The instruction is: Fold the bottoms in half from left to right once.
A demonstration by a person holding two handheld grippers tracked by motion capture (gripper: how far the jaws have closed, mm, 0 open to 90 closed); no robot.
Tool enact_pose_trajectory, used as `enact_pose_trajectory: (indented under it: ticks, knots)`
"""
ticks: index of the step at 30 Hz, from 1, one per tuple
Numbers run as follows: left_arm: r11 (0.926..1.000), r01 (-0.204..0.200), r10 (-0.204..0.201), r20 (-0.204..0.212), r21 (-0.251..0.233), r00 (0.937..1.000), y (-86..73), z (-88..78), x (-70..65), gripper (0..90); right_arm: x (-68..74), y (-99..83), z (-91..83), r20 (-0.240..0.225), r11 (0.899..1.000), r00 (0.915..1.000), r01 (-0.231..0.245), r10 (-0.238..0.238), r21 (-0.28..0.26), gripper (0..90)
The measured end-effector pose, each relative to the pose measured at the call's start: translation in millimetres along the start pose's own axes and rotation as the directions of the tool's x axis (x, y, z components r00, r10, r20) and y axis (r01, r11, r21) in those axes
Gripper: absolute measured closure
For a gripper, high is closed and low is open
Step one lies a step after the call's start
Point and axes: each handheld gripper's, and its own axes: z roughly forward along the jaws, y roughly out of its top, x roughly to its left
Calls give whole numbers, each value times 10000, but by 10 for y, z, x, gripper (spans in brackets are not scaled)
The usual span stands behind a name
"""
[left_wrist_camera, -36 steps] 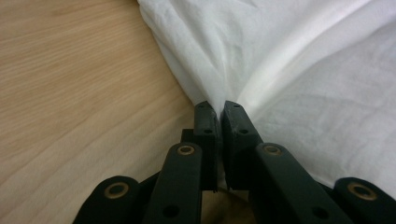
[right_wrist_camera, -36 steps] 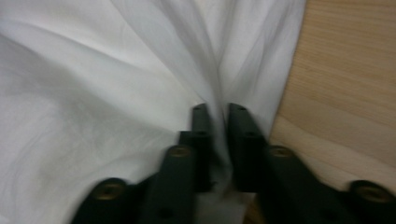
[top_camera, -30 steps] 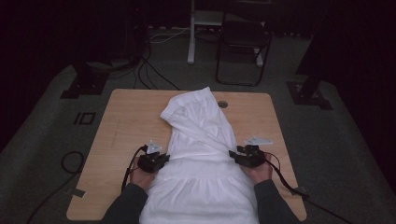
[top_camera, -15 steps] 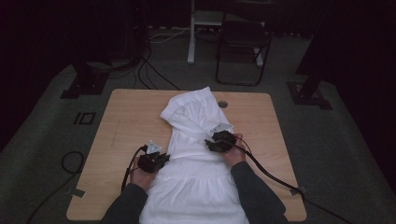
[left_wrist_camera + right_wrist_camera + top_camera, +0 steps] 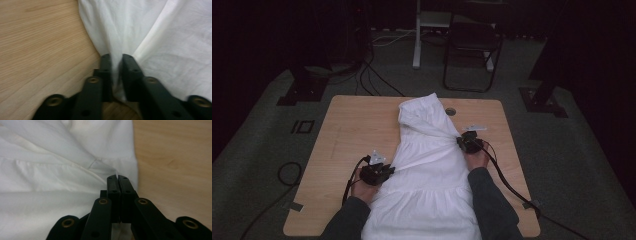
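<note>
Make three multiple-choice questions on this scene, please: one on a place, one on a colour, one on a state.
1. Where does the right gripper stand?
A. at the garment's right edge
B. on the floor
C. at the table's far left corner

2. What colour is the garment?
A. red
B. white
C. black

3. How stand the right gripper's jaws?
A. wide open over bare wood
B. shut on the garment
C. holding a cable

Answers:
1. A, the high view shows it against the cloth's right edge on the table.
2. B, the cloth is white in all views.
3. B, the right gripper view shows them pinching a fold.
</note>
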Motion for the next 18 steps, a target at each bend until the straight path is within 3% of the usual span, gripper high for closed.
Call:
enact_pose_trajectory:
  ticks: [3, 8, 9, 10, 11, 13, 18]
  knots:
    - [9994, 138, -139, -20, -318, 9999, 83, -78, 68, 671, -14, -3, 7, -106, 9998, 9998, -183, 183, -51, 877]
    - [9977, 30, -31, -24, -675, 10000, 473, -48, 129, 560, -20, 0, 5, -118, 9998, 9997, -212, 212, 7, 869]
    - [9976, -46, 37, -129, -684, 9999, 592, 13, 141, 533, -20, -1, 6, -115, 9997, 9997, -234, 234, -3, 870]
    - [9974, 132, -140, -100, -710, 9999, 726, 110, 165, 510, -19, -2, 6, -107, 9997, 9996, -263, 263, -3, 869]
    - [9974, 132, -140, -100, -710, 9999, 726, 110, 165, 473, -19, -2, 6, -107, 9997, 9996, -263, 263, -3, 869]
    - [9980, 353, -357, -65, -523, 9993, 897, 330, 198, 451, -24, -6, 6, -149, 9995, 9994, -325, 324, -36, 869]
    - [9983, 372, -357, -335, 449, 9988, 941, 784, 204, 430, -50, -30, 5, -314, 9987, 9984, -484, 478, -182, 869]
